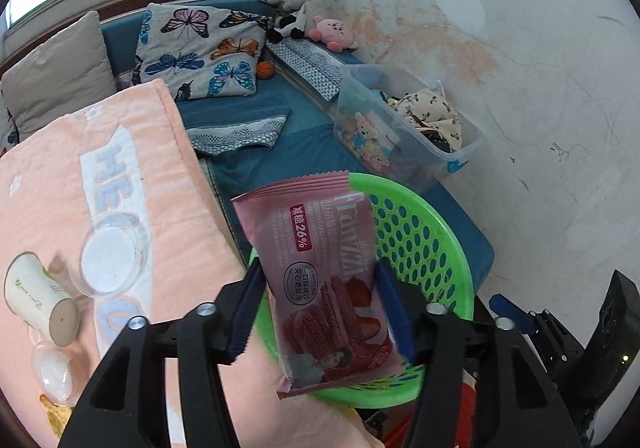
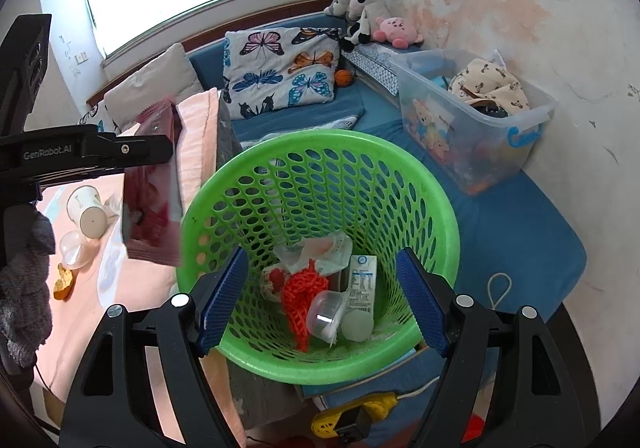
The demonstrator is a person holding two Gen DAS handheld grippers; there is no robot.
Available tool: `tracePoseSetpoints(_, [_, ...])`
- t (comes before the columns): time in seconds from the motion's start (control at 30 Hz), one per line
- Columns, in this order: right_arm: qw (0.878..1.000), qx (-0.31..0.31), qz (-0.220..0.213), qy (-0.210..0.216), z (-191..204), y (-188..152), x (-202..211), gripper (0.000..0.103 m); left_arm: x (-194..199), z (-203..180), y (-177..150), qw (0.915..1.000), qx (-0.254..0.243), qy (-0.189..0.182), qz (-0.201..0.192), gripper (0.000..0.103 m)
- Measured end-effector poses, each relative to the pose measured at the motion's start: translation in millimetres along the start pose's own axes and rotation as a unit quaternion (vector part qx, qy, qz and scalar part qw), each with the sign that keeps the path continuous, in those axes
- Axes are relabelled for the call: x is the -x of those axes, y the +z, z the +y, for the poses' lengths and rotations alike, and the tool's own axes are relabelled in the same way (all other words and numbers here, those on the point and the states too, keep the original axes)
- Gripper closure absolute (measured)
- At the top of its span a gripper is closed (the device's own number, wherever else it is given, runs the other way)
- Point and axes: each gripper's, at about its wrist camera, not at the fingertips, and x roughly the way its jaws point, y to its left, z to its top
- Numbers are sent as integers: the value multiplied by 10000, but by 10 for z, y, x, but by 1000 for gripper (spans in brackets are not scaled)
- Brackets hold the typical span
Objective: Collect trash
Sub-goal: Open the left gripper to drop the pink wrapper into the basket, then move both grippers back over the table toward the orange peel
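Observation:
My left gripper (image 1: 320, 308) is shut on a pink Franzzi biscuit wrapper (image 1: 320, 280) and holds it over the near left rim of the green perforated basket (image 1: 424, 244). The right wrist view shows the same wrapper (image 2: 152, 184) hanging left of the basket (image 2: 320, 176). My right gripper (image 2: 320, 296) stands open around the basket's near rim, its pads apart from it. Inside lie an orange net (image 2: 300, 288), crumpled paper (image 2: 320, 248), a clear cup (image 2: 326, 312) and a carton (image 2: 362, 280). A paper cup (image 1: 40, 296), a clear lid (image 1: 110, 256) and a small clear cup (image 1: 54, 372) lie on the peach blanket (image 1: 100, 168).
A clear storage bin (image 2: 480, 120) with toys and cloth stands on the blue mattress by the wall. Butterfly pillow (image 1: 200, 48) and plush toys (image 1: 304, 12) sit at the back. A yellow power strip (image 2: 352, 412) lies below the basket. Orange scraps (image 2: 64, 280) lie on the blanket.

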Motion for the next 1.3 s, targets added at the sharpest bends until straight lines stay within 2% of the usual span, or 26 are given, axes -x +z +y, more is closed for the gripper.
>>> tracePoseSetpoints(0.33, [10000,-25,-49,48,26,-22,75,26,157,-14,-67,9998,-126,-23,-160,33])
tracePoseSetpoints(0.5, [9998,-7,-117,153,112,-15,134,26,329,109,-155,9994,-85,210,-256,33])
tracePoseSetpoints(0.9, [9986,220,-147,457,522,3,150,26,854,731,-464,9945,177,870,-561,33])
tracePoseSetpoints(1.13, [9971,339,-134,666,756,20,136,26,1026,1279,-787,9895,448,1303,-424,33])
tracePoseSetpoints(1.3, [9957,454,-91,806,929,26,100,26,1084,1654,-1063,9858,630,1533,-262,28])
